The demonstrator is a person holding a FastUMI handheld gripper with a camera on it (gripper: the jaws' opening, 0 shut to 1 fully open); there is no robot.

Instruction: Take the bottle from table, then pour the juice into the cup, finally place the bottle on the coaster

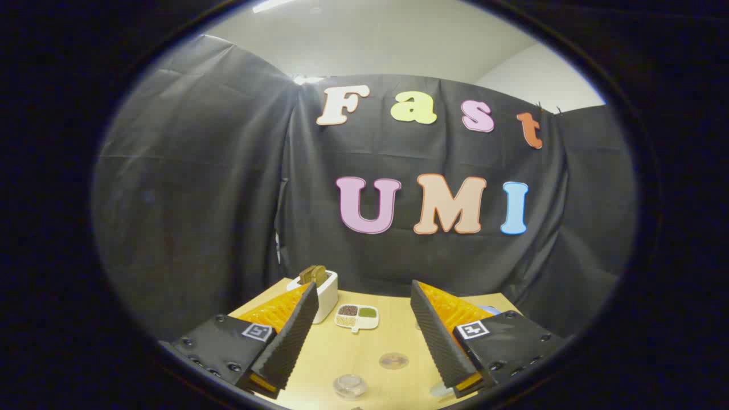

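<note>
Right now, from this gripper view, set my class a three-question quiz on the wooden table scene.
1. True or false: the gripper fingers are closed on a bottle.
2. Beyond the fingers, beside the white toaster, lies: A) a white divided dish B) a red mug C) a spoon.
3. Fill in: the round clear glass cup sits on the light wooden table ____ the fingers.

Key: 1 false, they are open and hold nothing; 2 A; 3 between.

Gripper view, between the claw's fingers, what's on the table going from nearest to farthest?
With the claw open and holding nothing: clear cup → round coaster → small white divided dish → white toaster with bread, partly behind one finger.
</note>
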